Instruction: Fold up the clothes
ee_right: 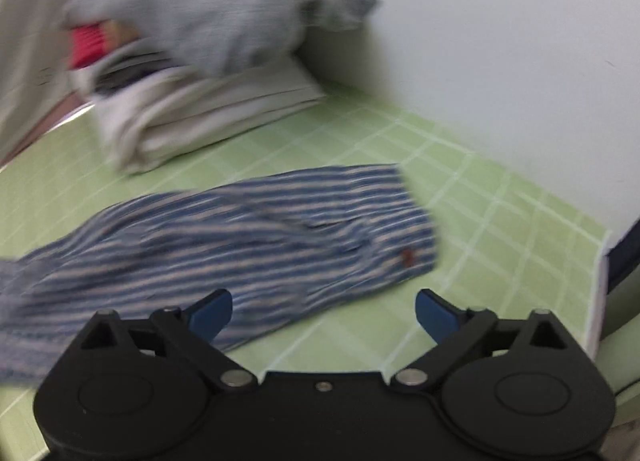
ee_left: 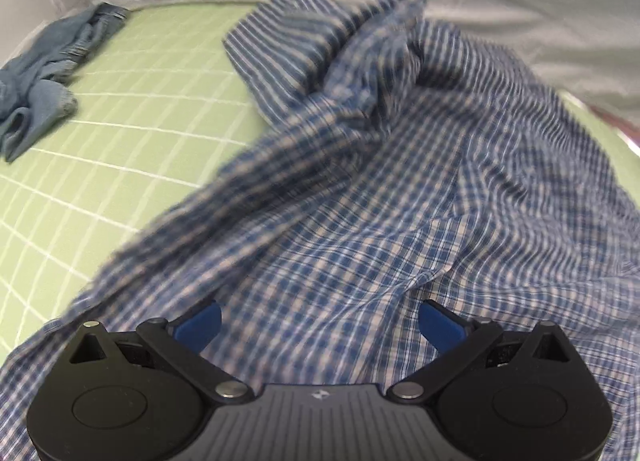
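A blue and white checked shirt point(ee_left: 360, 181) lies crumpled on a green sheet with a white grid point(ee_left: 120, 133). My left gripper point(ee_left: 320, 325) is open just above the shirt's near part, with nothing between its blue pads. In the right wrist view a sleeve of the same shirt point(ee_right: 260, 229) lies stretched across the sheet, its cuff with a small brown button point(ee_right: 408, 257) at the right. My right gripper point(ee_right: 324, 313) is open over the sleeve's near edge, and holds nothing. Both views are blurred.
A crumpled blue denim garment point(ee_left: 48, 69) lies at the far left of the sheet. A stack of folded clothes point(ee_right: 192, 93) topped by a grey garment stands at the back against the white wall point(ee_right: 500, 41). The sheet's edge point(ee_right: 600, 293) drops off at the right.
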A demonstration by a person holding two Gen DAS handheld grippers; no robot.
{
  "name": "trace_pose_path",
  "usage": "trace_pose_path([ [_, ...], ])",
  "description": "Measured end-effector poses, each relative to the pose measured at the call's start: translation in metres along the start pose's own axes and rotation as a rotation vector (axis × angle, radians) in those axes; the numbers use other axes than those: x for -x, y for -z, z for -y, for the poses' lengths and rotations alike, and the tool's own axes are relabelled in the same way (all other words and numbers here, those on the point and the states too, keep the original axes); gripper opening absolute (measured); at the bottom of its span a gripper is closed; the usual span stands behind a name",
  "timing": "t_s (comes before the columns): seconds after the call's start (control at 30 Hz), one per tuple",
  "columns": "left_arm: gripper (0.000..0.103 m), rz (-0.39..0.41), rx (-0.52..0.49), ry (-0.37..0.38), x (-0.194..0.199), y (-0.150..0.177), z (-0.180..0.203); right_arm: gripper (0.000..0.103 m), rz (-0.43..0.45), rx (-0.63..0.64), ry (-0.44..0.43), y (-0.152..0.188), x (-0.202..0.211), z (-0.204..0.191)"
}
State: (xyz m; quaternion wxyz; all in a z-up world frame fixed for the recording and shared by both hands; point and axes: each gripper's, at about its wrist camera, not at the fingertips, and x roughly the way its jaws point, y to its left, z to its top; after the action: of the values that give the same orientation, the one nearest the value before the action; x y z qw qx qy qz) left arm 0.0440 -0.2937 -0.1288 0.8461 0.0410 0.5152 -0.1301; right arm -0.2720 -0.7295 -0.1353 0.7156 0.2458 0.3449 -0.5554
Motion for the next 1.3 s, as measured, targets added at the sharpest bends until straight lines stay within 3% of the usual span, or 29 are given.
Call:
trace_pose_path([
  [0.23, 0.103, 0.083, 0.001, 0.0, 0.049, 0.007, -0.042, 0.103, 0.014, 0.185, -0.226, 0.043, 0.053, -0.077],
  [0.5, 0.103, 0.112, 0.031, -0.014, 0.064, 0.0, -0.095, 0.103, -0.023, 0.26, -0.31, 0.09, 0.103, -0.125],
  [0.83, 0.103, 0.134, 0.042, 0.012, 0.04, -0.05, -0.156, 0.103, -0.05, 0.285, -0.316, 0.121, 0.114, -0.204],
  [1.0, 0.103, 0.148, 0.03, 0.052, 0.006, -0.097, -0.169, 0.103, -0.057, 0.262, -0.267, 0.123, 0.101, -0.244],
  [1.17, 0.103, 0.14, -0.007, 0.079, -0.037, -0.154, -0.169, 0.103, -0.075, 0.217, -0.199, 0.118, 0.088, -0.259],
  [1.3, 0.103, 0.16, -0.041, 0.099, -0.074, -0.194, -0.162, 0.103, -0.059, 0.231, -0.213, 0.115, 0.082, -0.262],
])
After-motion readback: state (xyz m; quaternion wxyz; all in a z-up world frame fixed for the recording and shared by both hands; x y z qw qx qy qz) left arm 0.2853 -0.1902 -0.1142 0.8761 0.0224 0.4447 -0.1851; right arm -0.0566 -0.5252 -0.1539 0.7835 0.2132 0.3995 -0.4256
